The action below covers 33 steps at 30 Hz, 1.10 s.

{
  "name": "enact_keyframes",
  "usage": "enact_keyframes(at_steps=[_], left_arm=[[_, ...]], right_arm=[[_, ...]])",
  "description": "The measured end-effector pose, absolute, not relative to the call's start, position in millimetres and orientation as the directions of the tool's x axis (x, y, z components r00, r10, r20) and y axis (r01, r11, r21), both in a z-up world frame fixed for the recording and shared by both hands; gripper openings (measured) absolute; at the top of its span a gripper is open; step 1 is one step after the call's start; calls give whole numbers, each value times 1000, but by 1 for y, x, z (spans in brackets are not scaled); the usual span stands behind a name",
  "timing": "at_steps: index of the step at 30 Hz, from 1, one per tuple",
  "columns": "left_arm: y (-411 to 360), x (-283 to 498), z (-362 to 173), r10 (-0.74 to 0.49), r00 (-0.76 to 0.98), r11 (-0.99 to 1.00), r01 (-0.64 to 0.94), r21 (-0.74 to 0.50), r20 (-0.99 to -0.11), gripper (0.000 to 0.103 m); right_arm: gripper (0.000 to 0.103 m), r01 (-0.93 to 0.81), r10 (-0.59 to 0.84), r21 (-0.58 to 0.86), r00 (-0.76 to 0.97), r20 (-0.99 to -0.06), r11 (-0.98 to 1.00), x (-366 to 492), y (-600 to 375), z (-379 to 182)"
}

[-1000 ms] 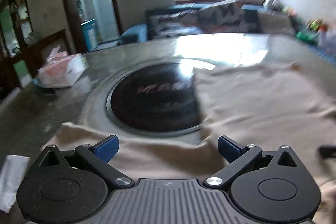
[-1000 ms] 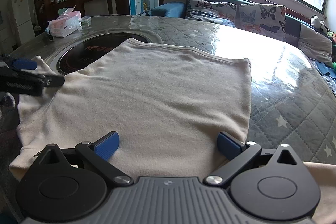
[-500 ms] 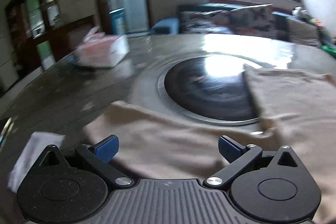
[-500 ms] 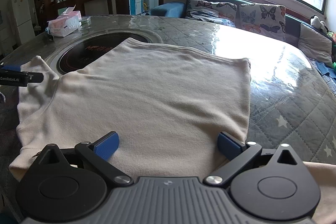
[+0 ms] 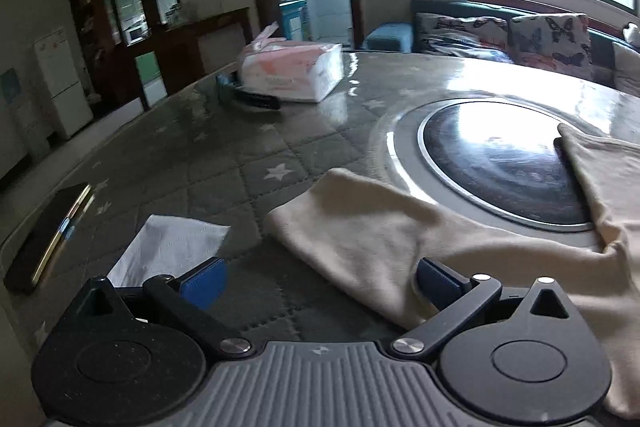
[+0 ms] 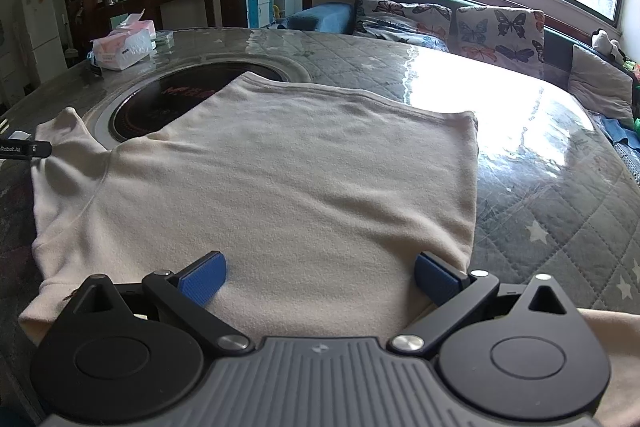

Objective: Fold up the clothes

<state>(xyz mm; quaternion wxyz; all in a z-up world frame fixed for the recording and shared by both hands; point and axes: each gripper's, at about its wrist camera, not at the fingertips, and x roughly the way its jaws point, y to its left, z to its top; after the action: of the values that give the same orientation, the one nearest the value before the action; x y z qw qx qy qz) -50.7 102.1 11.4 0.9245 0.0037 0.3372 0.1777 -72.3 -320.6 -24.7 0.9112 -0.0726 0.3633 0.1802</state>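
Observation:
A cream T-shirt (image 6: pixel 280 183) lies flat on the round table, its hem toward the window. Its left sleeve (image 5: pixel 360 227) stretches toward the table's left side. My left gripper (image 5: pixel 320 279) is open and empty just in front of the sleeve end; its right fingertip is over the sleeve edge. Part of it shows at the left edge of the right wrist view (image 6: pixel 24 149). My right gripper (image 6: pixel 320 277) is open and empty, low over the shirt's near part.
A black induction plate (image 5: pixel 500 171) sits in the table's middle, partly under the shirt. A tissue pack (image 5: pixel 290 69) stands at the far left. A white tissue (image 5: pixel 168 247) and a dark phone (image 5: pixel 44 235) lie near the left edge. A sofa (image 6: pixel 460 23) stands beyond.
My left gripper has swung left along the sleeve to its end; the tissue and phone came into its view. The right gripper and the shirt have not moved.

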Motion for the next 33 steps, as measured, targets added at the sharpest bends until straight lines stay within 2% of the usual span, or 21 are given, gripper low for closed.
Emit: enact_keyframes(at_steps=[7, 13, 18, 27, 33], left_arm=[[47, -70, 27, 186, 794, 982, -124, 146, -579, 103], [23, -74, 14, 139, 788, 981, -26, 194, -599, 103], [26, -78, 13, 154, 780, 978, -33, 205, -607, 103], [-17, -85, 39, -6, 829, 982, 111, 155, -560, 103], [-58, -90, 28, -132, 802, 948, 273, 161, -583, 103]], right_arm=[[101, -416, 299, -14, 676, -673, 909, -81, -315, -14], [101, -497, 343, -33, 644, -683, 867, -100, -300, -13], [101, -556, 349, -88, 629, -695, 826, -124, -292, -17], [101, -484, 311, -108, 701, -642, 868, -139, -312, 2], [101, -464, 275, -103, 674, -685, 880, -147, -326, -12]])
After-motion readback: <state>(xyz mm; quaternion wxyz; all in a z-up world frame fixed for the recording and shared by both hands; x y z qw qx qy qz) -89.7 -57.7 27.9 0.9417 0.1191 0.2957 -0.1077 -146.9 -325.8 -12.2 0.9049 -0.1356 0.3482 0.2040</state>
